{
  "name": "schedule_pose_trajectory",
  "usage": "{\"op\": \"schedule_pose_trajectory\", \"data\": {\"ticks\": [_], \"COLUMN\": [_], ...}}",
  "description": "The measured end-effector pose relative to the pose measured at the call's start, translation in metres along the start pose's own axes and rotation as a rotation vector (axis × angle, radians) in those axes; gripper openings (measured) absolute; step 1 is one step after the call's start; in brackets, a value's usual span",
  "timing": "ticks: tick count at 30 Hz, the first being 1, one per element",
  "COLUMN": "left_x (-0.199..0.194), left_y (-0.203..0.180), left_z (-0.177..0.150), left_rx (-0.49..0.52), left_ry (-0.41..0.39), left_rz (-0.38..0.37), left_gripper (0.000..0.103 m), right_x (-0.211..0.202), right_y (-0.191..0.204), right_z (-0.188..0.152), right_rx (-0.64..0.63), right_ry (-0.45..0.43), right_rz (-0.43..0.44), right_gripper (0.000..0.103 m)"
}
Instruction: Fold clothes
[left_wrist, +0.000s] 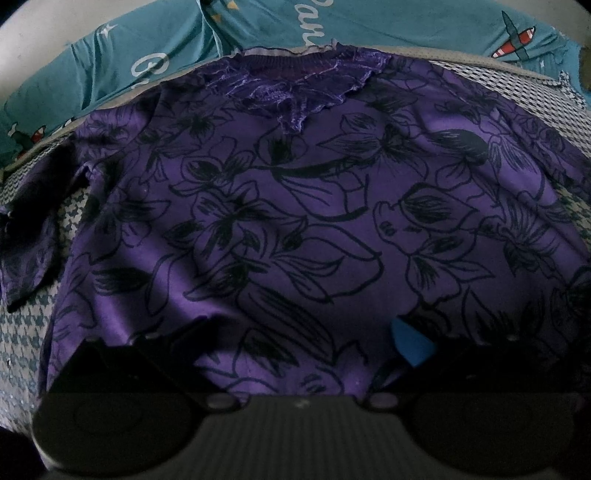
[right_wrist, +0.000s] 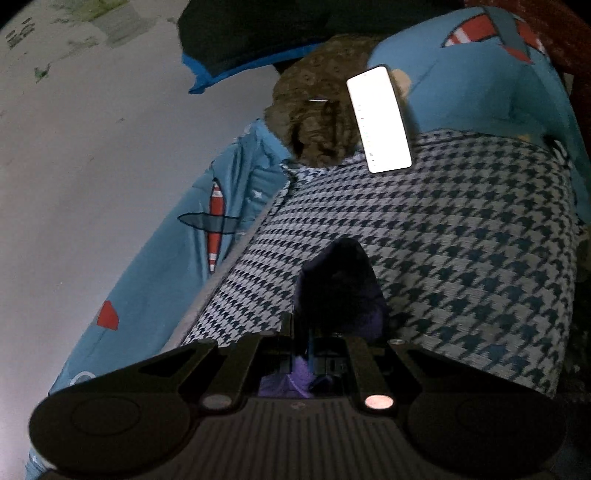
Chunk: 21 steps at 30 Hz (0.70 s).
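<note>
A purple top with black flower outlines (left_wrist: 295, 221) lies spread flat on a houndstooth-patterned cover (left_wrist: 22, 343), its lace neckline (left_wrist: 291, 88) at the far side and one short sleeve (left_wrist: 29, 236) out to the left. My left gripper (left_wrist: 266, 343) hangs over the near hem, its dark fingers (left_wrist: 110, 354) wide apart and open, with cloth lying below them. In the right wrist view my right gripper (right_wrist: 314, 332) is shut on a bunch of the purple fabric (right_wrist: 340, 288), which sticks up dark beyond the hidden fingertips above the houndstooth cover (right_wrist: 461, 258).
A teal blanket printed with aeroplanes (left_wrist: 110, 62) (right_wrist: 173, 240) borders the cover. A lit phone (right_wrist: 380, 118) and a brown fuzzy item (right_wrist: 314, 110) lie at the cover's far end. A dark cloth with a blue edge (right_wrist: 240, 40) lies beyond, with grey floor (right_wrist: 92, 129) to the left.
</note>
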<state>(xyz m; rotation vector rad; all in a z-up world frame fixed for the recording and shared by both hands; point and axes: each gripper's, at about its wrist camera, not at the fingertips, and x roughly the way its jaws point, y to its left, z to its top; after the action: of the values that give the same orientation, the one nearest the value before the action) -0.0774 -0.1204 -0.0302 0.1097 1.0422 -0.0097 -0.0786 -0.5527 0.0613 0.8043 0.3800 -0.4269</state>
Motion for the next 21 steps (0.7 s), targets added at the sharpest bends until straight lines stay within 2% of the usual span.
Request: {"op": "schedule_pose_trajectory", "data": {"ticks": [8, 14, 18, 21], "left_x": [-0.001, -0.01, -0.015, -0.018], "left_y": [0.001, 0.002, 0.01, 0.017], "left_z": [-0.003, -0.022, -0.031, -0.033], "left_rx": [0.012, 0.043, 0.049, 0.026], "left_ry": [-0.018, -0.058, -0.06, -0.037], "left_rz": [-0.013, -0.013, -0.028, -0.043], "left_gripper": [0.103, 0.103, 0.103, 0.103], "right_x": [0.006, 0.008, 0.009, 0.006], "right_y": [0.012, 0.014, 0.012, 0.013], "right_z": [-0.004, -0.005, -0.004, -0.003], "right_rx": [-0.015, -0.015, -0.011, -0.035], "right_ry": [0.007, -0.007, -0.018, -0.056], "right_rz": [0.008, -0.013, -0.082, -0.139], "right_gripper": [0.008, 0.008, 0.013, 0.023]}}
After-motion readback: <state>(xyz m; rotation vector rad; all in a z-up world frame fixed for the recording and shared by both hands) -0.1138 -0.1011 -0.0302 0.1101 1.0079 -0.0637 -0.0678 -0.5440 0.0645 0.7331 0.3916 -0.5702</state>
